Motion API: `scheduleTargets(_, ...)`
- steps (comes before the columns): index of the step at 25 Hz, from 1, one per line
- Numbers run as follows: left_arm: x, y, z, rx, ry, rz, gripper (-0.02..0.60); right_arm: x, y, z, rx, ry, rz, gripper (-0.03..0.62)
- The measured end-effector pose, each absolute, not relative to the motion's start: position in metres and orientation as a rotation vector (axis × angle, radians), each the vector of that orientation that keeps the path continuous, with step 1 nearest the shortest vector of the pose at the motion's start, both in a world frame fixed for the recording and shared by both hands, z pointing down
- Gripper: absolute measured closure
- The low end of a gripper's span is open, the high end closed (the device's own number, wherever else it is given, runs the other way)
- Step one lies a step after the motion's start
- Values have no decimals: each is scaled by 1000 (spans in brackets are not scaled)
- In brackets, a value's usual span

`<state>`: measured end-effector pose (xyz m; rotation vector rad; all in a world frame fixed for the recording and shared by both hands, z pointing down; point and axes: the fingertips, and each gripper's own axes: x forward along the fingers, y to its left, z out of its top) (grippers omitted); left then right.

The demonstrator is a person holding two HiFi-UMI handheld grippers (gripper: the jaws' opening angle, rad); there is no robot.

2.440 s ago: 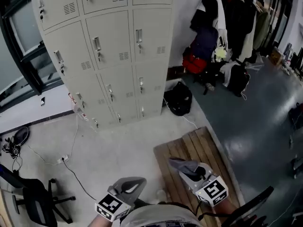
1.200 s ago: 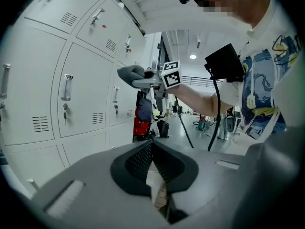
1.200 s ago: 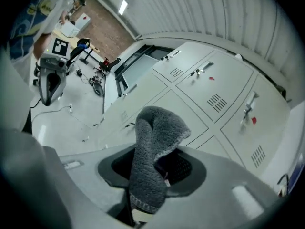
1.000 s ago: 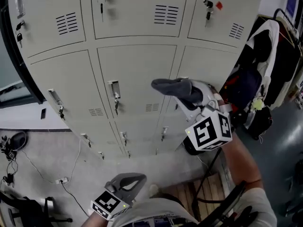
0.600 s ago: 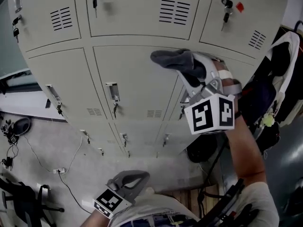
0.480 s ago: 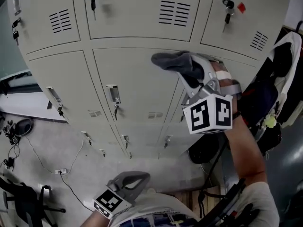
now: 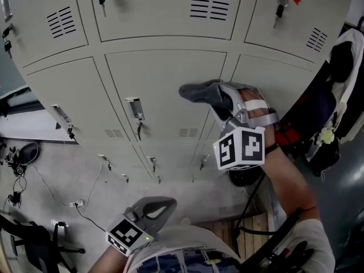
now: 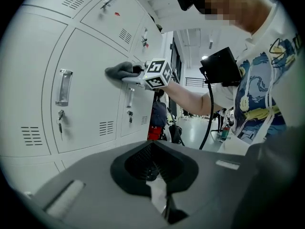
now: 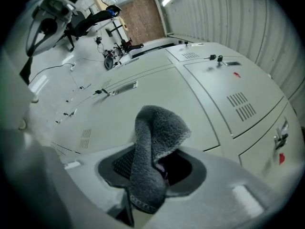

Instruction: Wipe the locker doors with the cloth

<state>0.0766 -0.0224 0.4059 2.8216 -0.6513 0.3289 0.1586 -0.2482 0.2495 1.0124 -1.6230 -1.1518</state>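
The right gripper point(image 7: 219, 98) has its fingers clamped on one fold of the grey cloth point(image 7: 198, 91) at the middle locker door point(image 7: 165, 75), so rubbing could pull it free or snag the handle point(image 7: 135, 108); the left gripper point(image 7: 156, 208) hangs low, fingers together and empty.

Staff locker area of a workplace: bank of grey metal lockers point(image 7: 165, 90), keys point(image 7: 278, 8) in doors, coats point(image 7: 347, 61) hung alongside, office chair point(image 7: 28, 243) on concrete floor point(image 7: 62, 175).
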Motion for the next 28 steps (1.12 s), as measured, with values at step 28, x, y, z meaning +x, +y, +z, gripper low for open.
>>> scheduleTargets(28,50,-32,414,2808,-602,355,578,154,-253,484,773,-1496,-802,447)
